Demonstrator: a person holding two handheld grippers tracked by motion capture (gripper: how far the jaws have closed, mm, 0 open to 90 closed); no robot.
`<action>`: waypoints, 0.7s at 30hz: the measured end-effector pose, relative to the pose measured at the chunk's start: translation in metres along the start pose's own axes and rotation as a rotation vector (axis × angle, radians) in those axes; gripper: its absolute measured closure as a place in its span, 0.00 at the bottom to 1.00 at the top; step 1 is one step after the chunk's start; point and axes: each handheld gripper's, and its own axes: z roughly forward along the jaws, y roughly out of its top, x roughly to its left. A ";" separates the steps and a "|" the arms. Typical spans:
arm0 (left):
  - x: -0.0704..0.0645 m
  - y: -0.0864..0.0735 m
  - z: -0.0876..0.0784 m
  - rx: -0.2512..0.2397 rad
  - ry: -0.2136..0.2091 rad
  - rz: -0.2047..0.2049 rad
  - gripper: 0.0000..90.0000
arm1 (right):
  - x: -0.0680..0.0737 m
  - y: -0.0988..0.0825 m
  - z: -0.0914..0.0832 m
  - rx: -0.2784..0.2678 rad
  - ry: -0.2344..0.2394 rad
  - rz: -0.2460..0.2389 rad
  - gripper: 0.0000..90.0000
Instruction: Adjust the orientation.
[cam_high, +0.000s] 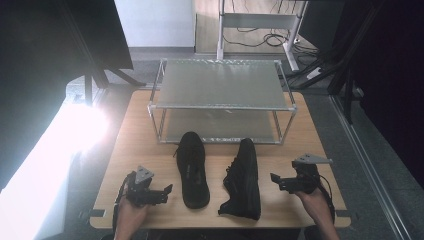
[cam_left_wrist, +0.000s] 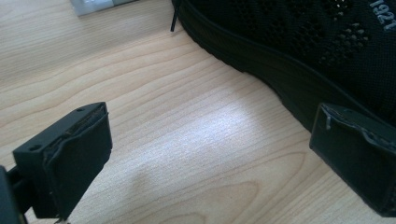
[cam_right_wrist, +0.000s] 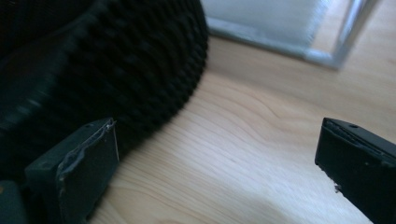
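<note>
Left shoe axis: I see the left shoe (cam_high: 193, 170) lying lengthwise, its long axis running from my edge of the desk (cam_high: 127, 150) towards the rack (cam_high: 220, 82), sole down.
Right shoe axis: the right shoe (cam_high: 243, 180) lies nearly parallel, its far end tipped slightly towards the rack's right leg; I cannot tell toe from heel with certainty.
Position: both shoes sit mid-desk, side by side and apart, just in front of the rack's lower shelf, between my two tongs.
Appearance: both are black, low-cut, with a perforated knit upper and a ribbed black sole edge; a lace end (cam_left_wrist: 173, 21) hangs at the left shoe's side in the left gripper view.
Writing: pale characters on the left shoe's upper (cam_left_wrist: 384, 15) at the frame corner read roughly "192"; cut off, not fully legible.
Left tongs: the left tongs (cam_high: 169, 189) are spread wide over bare wood, the shoe's sole just beside one jaw; nothing pinched.
Right tongs: the right tongs (cam_high: 273, 177) are spread wide beside the right shoe's flank, pinching nothing.
Rack: two-tier, metal-framed, with pale shelves.
</note>
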 end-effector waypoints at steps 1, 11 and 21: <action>0.000 0.000 0.000 0.003 0.000 -0.001 0.00 | 0.003 0.003 0.000 0.000 0.005 -0.007 0.00; 0.001 0.000 0.001 0.007 0.006 0.004 0.00 | 0.034 0.029 0.008 -0.036 0.049 -0.081 0.00; 0.001 0.000 0.002 0.021 0.008 0.008 0.00 | 0.046 0.026 0.029 -0.044 0.036 -0.122 0.00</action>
